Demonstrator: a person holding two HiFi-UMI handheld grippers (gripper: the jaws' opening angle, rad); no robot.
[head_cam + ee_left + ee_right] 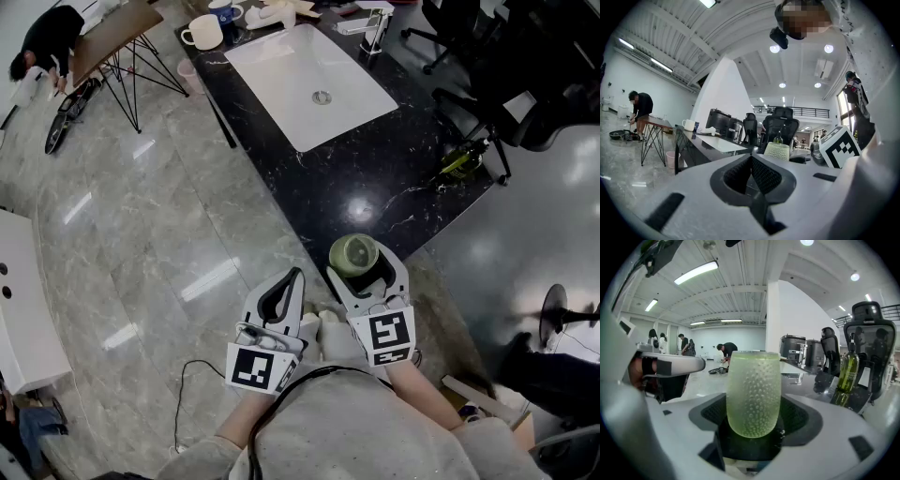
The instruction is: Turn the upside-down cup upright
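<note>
A pale green dimpled cup [753, 392] stands at the near corner of the black table [375, 178], flat end up and rounded end down. My right gripper [363, 259] is open, its jaws standing on either side of the cup [352, 251] with slim gaps at the pads. To its left, over the floor, my left gripper [296, 276] is shut with nothing in it, its tips touching. In the left gripper view the cup [778, 151] shows just past those jaws [751, 157].
A white sink basin [314, 80] is set into the table, with mugs [202, 33] at its far end. A green bottle [459, 161] and black office chairs [525, 94] stand at the right. A wire-legged table [117, 37] and a person [42, 42] are at back left.
</note>
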